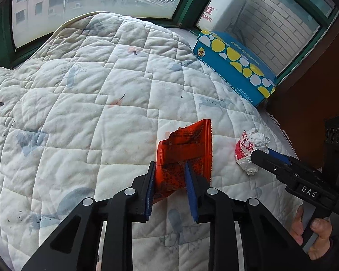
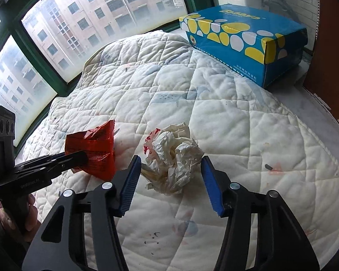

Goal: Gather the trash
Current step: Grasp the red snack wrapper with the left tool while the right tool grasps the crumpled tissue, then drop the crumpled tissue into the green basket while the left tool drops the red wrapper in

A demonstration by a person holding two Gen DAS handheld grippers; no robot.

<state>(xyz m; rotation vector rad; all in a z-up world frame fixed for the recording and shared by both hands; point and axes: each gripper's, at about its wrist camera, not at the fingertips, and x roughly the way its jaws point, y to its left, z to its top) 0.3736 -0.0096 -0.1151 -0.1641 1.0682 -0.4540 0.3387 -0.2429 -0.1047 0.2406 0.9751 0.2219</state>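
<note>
A white quilted pad [image 2: 214, 117] covers the sill under green-framed windows [image 2: 34, 52]. Grey daylight comes in; apartment blocks [image 2: 83, 20] stand outside, hazy through what looks like dirty glass.

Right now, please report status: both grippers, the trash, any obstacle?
Left gripper shut on red wrapper. Right gripper around crumpled paper, grip unclear. Blue box well apart; nothing in the way.

Blue spotted box [image 2: 244, 38] on quilt [image 2: 214, 113] (white).
</note>
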